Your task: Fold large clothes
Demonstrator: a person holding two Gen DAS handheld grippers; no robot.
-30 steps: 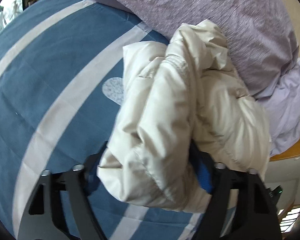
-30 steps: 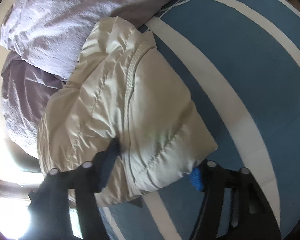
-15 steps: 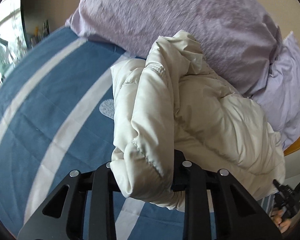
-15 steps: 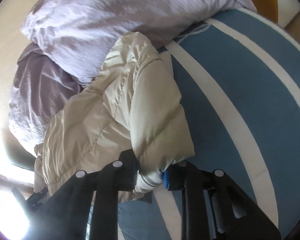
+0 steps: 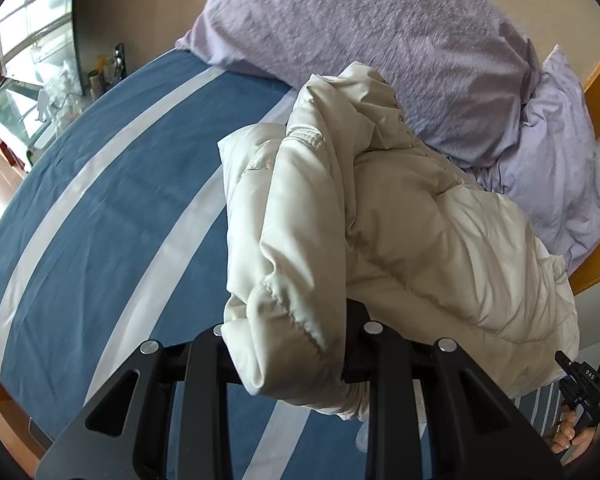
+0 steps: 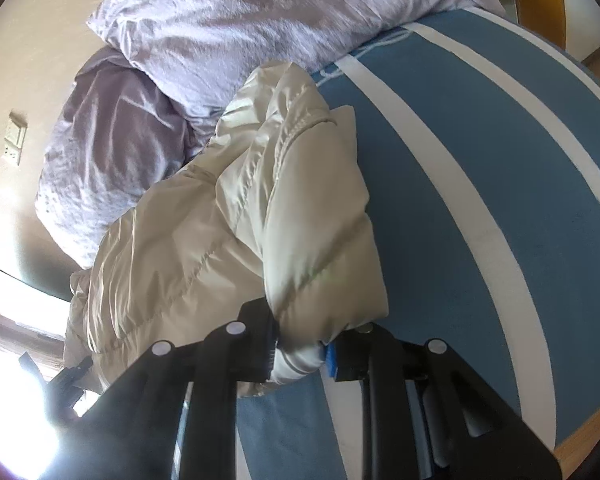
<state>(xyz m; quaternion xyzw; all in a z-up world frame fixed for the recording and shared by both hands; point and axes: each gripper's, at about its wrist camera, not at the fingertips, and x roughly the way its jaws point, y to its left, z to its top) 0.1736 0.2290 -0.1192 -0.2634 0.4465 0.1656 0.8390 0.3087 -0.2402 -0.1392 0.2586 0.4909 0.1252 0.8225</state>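
Left wrist view — left gripper (image 5: 288, 344) pinches jacket (image 5: 400, 240) edge.

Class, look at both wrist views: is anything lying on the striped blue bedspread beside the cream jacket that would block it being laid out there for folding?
Nothing visible does. Both grippers, left gripper and right gripper, already pinch the jacket. The bedspread beside it shows only stripes; the lilac pillows sit behind the jacket, at the head.
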